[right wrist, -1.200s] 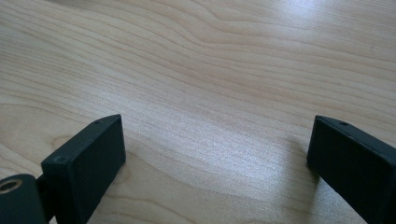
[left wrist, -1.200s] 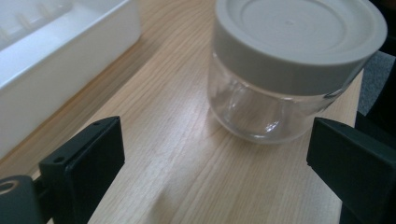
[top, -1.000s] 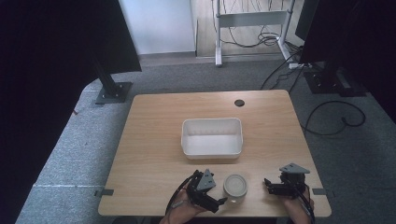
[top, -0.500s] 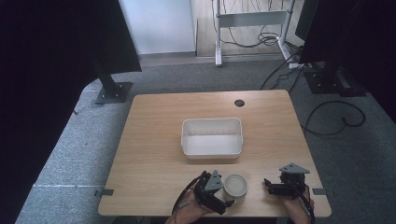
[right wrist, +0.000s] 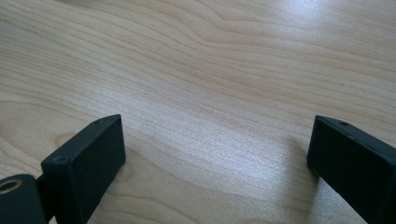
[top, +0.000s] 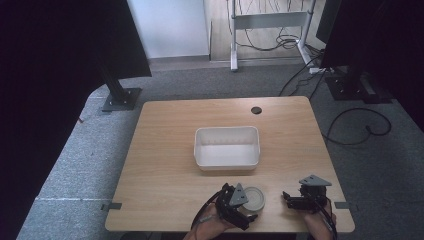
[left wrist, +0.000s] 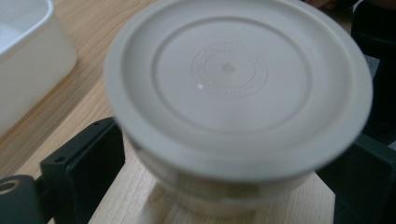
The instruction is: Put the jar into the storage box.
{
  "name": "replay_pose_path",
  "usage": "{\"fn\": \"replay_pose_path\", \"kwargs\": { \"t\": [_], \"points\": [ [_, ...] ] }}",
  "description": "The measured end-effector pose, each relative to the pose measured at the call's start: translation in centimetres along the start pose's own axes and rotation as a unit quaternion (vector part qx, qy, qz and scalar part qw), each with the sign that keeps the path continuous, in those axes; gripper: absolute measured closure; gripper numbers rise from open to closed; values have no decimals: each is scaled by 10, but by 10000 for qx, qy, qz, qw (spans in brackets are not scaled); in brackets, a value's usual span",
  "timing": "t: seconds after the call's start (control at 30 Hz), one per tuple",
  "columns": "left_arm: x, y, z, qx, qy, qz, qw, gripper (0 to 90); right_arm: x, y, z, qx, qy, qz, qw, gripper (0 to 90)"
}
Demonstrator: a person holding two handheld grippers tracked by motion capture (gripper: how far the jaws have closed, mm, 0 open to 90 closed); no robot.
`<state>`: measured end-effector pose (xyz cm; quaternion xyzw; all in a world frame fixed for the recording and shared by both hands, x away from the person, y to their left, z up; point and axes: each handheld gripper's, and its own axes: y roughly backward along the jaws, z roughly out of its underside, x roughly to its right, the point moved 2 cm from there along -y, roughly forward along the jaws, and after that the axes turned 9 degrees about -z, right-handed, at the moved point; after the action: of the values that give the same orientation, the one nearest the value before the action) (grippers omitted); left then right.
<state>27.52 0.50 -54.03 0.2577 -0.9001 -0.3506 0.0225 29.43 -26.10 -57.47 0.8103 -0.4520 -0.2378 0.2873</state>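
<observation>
Left gripper (top: pixel 246 209) at lidded round container (top: pixel 253 198), near tabletop (top: pixel 165 165) front edge.
Its fingers bracket the container; contact cannot be told. White bin (top: pixel 227 147) stands beyond. Right gripper (top: pixel 288 198) fingers spread, empty.

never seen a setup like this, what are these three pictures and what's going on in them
A person sits at a wooden table holding a two-jaw gripper in each hand. The high view looks down from above; the other two pictures come from cameras riding on each gripper. On the table lie an empty white tray and a round lidded container. The left gripper has its jaws on either side of the container, though whether they press it is unclear. The right gripper is open, with bare wood between its jaws.
</observation>
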Motion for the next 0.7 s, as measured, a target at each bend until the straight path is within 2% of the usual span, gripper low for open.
{"fn": "replay_pose_path", "kwargs": {
  "t": [0.23,0.33,0.53,0.7],
  "points": [
    [3,-6,-6,-25,-30,-7,10000,64,0,0,0,0,1,-3,10000,40],
    [5,-10,-8,-112,-117,-119,9998,80,0,0,0,1,11,-7,10000,40],
    [4,-10,-9,-145,100,-72,9998,98,0,0,0,0,18,-15,10000,40],
    [4,-10,-10,-162,113,-136,9997,100,0,0,0,0,19,-16,10000,40]
  ]
}}
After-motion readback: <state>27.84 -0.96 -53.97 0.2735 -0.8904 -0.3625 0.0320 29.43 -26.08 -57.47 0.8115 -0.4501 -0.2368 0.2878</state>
